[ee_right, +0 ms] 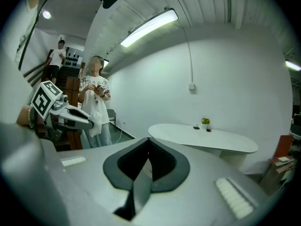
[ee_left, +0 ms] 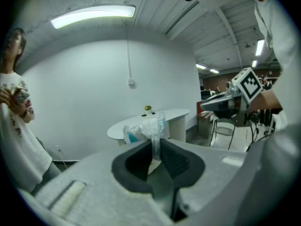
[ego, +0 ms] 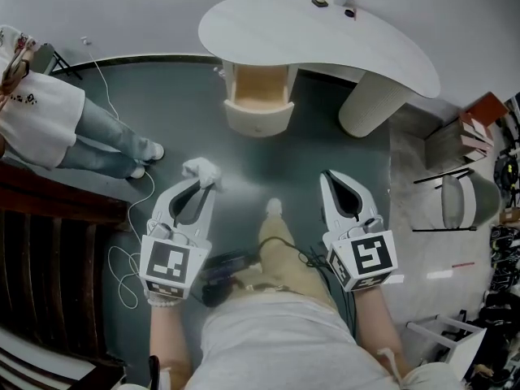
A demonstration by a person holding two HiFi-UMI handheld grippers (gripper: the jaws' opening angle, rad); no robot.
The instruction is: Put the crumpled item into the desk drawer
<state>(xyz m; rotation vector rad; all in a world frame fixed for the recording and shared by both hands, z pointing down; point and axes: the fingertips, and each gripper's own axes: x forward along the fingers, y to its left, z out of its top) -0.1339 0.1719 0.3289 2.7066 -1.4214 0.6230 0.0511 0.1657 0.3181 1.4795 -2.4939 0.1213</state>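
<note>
Left gripper (ego: 207, 179) pinches crumpled item (ego: 201, 169) at jaw tips: white crinkly wad, blue patch, sticking out past tips. Ahead, curved white desk (ego: 325, 39), rounded drawer (ego: 258, 125) open, pale wood inside. Right gripper (ego: 329, 177) jaws together, empty.

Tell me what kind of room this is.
Probably an office or studio-type workspace: a curved white desk with an open drawer, a chair off to the side, and a ceiling strip light overhead.
</note>
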